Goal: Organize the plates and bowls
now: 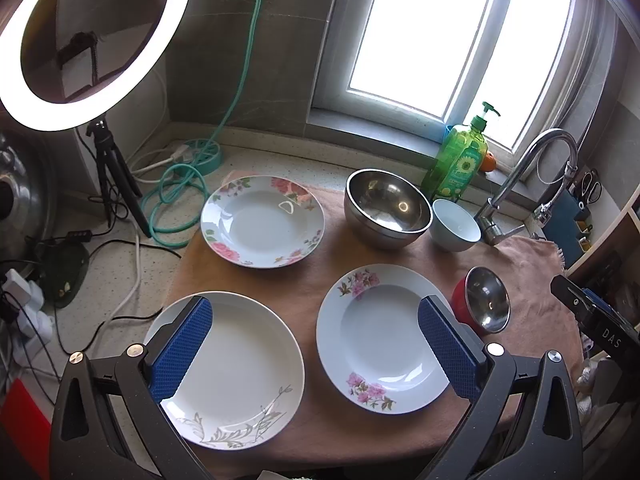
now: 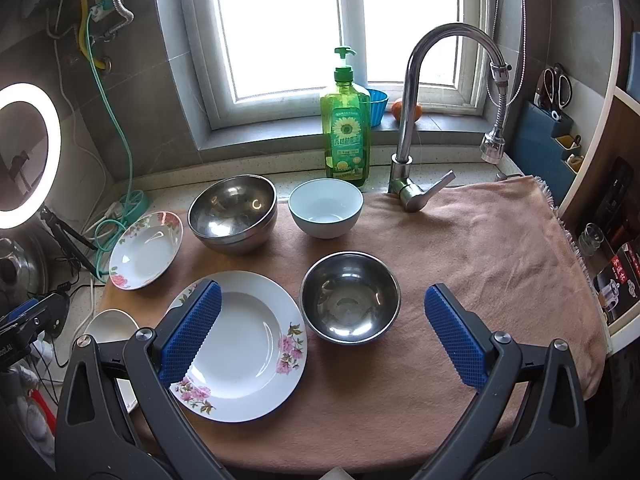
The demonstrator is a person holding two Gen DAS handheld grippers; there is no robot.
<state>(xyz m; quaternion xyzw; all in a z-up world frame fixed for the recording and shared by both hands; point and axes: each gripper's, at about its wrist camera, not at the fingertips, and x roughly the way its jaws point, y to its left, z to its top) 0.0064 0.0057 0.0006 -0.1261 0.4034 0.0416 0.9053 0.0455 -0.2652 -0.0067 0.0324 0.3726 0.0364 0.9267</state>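
Over the bench, both claws hang spread wide, grasping nothing.
On the pink towel [image 2: 460, 240] lie three plates apart: grey-leaf plate [image 1: 240, 368], pink-blossom plate [image 1: 380, 340], rose-rimmed plate [image 1: 262, 222]. Behind stand nested steel bowls [image 2: 233, 213] beside a white bowl [image 2: 325, 213]; a small steel bowl [image 2: 350, 297] sits between the right claw [image 2: 322, 332] fingers; left claw [image 1: 316, 348] above the front plates.

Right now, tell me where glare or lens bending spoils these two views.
Left wrist view: the ring light and the window are blown out white, and the window frame bows. Right wrist view: the window is also washed out, the steel bowl shows bright reflections, and the corners go dark. Both views look sharp on the plates.
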